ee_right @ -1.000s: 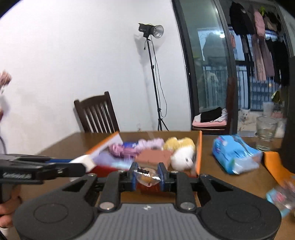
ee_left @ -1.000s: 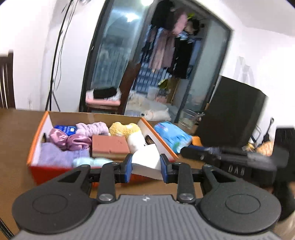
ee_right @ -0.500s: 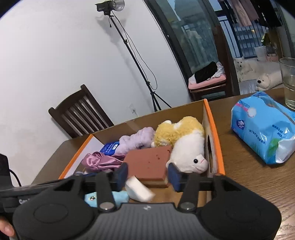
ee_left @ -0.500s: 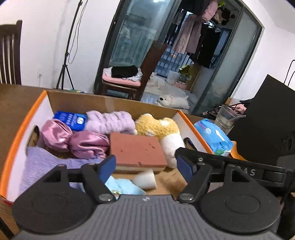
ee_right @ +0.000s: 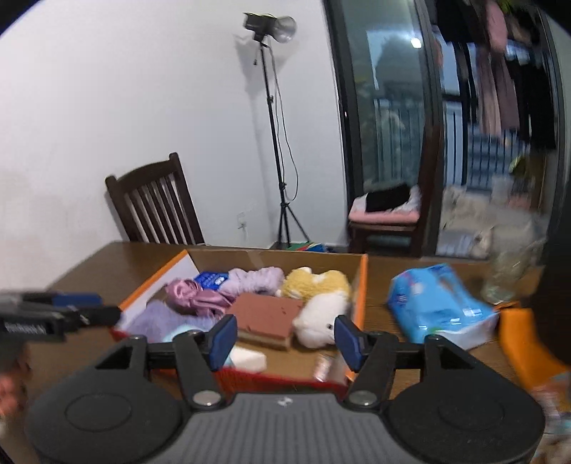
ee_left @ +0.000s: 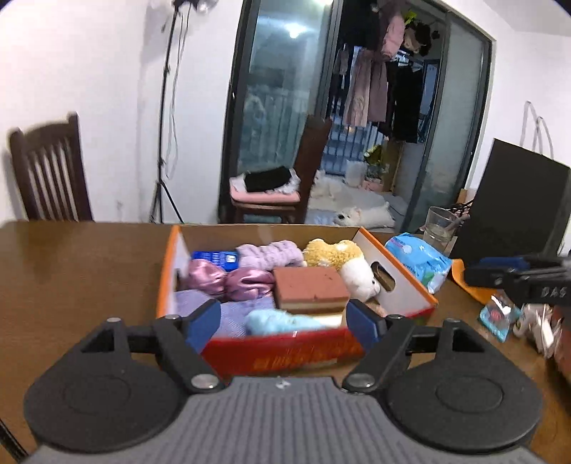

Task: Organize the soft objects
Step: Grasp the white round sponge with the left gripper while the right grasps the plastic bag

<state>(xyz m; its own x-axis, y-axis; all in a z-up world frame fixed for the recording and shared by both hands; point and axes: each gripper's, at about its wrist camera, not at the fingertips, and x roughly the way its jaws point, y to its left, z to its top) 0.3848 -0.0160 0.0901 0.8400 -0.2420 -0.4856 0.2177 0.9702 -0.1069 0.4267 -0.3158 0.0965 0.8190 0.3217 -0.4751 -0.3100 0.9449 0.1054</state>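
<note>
Where box [ee_left: 403, 282] sits, tissue pack [ee_left: 419, 260] beside.

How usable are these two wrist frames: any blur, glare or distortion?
Left wrist: fisheye bends the door frame; the box front and other gripper smear.
Right wrist: blurrier at the edges; the tissue pack and glass streak, and the lamp shadows the wall.

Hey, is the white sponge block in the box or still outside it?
In the box. The white sponge block lies on the floor of the orange box, just behind its near wall, beside the brown sponge.
</note>
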